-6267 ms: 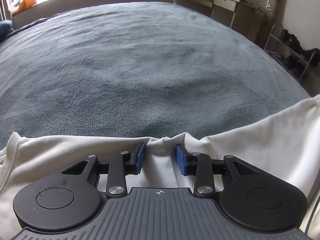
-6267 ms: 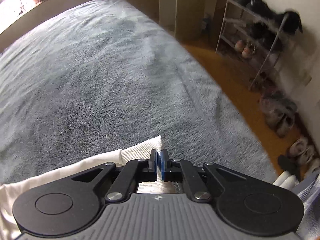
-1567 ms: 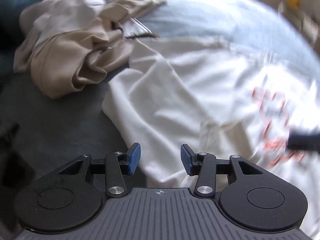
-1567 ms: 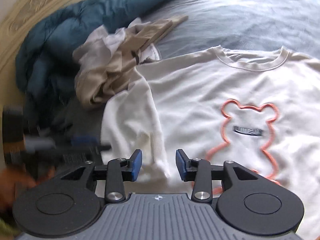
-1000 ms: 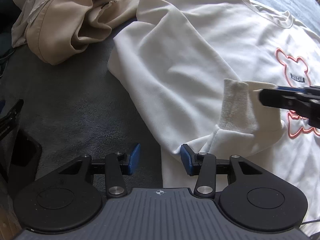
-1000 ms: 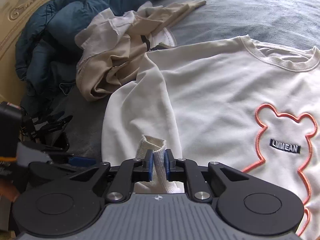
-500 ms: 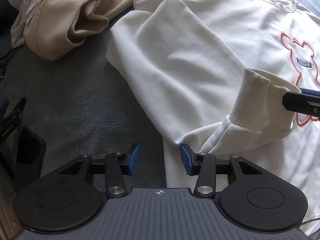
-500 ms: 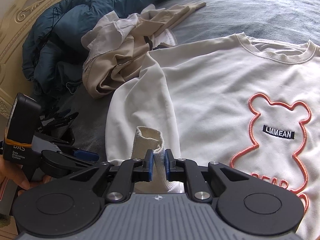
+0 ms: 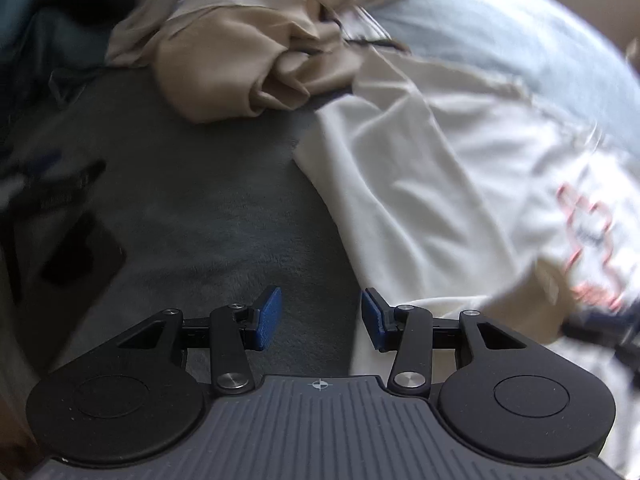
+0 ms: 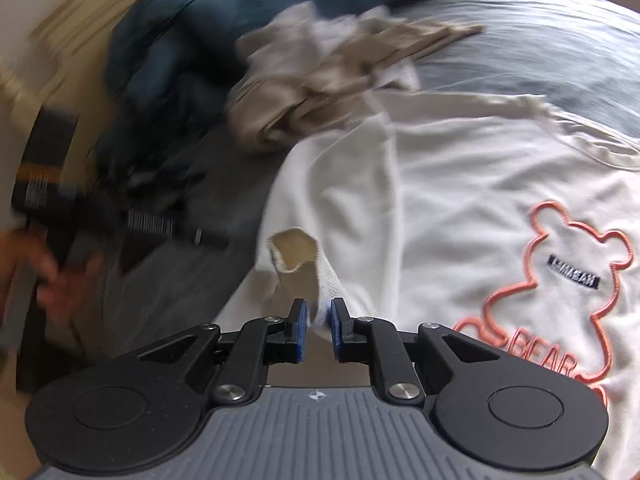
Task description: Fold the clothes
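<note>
Sweatshirt (image 10: 460, 184) lies face up on the bed (image 9: 208, 208), bear print showing; its sleeve (image 10: 340, 184) is folded in across the body, cuff (image 10: 298, 252) near the hem side.

Right claw (image 10: 317, 326) is opening; cuff fabric sits between the pads, grip looks to be letting go; we'd call this the sleeve drop. Left claw (image 9: 318, 320) stands partly open over bare bed, just beside the sweatshirt's side edge; nothing in it.

To do the step well, as we judge it:
- let the cuff fall flat before pulling the right claw off; cuff is standing up curled now, it may roll back
- lift clear straight, no sideways drag, or the sleeve shifts off the body
- sleeve fold line looks wrinkled near the shoulder; smooth it before the next fold
- left claw is well placed to take the side edge for the fold-in; bite both layers

Beige pile (image 9: 248, 52) touches the shoulder; keep folds away from it; both views are blurred.
</note>
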`<move>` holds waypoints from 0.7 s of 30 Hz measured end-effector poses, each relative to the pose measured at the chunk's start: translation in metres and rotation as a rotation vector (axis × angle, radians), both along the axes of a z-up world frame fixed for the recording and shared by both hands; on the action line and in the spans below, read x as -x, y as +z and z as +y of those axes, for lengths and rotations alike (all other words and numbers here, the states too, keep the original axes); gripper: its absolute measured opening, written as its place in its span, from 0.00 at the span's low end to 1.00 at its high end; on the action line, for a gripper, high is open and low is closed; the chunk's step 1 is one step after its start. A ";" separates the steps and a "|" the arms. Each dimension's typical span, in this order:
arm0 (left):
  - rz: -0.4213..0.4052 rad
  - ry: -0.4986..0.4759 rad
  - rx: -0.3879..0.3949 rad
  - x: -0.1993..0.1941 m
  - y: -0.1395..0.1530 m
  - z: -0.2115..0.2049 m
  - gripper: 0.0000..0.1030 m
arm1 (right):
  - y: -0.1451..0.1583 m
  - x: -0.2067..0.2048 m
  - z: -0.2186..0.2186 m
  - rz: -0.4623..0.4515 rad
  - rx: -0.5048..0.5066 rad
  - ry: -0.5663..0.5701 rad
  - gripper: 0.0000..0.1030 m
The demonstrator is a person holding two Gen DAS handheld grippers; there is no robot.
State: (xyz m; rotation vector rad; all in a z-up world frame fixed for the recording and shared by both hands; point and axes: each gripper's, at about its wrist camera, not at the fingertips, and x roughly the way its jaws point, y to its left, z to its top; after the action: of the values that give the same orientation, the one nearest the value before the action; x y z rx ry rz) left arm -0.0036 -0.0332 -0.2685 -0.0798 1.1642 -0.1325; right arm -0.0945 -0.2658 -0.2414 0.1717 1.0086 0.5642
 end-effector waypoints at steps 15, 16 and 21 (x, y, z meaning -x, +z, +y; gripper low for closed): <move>-0.089 0.045 0.352 0.016 0.017 0.002 1.00 | -0.007 0.021 -0.042 0.143 -0.171 -0.253 0.41; -0.090 0.056 0.355 0.016 0.018 0.004 1.00 | -0.006 0.019 -0.042 0.143 -0.175 -0.270 0.41; -0.104 0.072 0.383 0.006 0.010 0.023 1.00 | 0.000 -0.005 -0.038 0.143 -0.166 -0.346 0.41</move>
State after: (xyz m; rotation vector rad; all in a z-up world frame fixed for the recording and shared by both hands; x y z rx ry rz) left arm -0.0099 -0.0100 -0.2588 -0.4476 1.0195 -0.2912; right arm -0.0893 -0.3036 -0.2410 0.5299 1.0414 0.3209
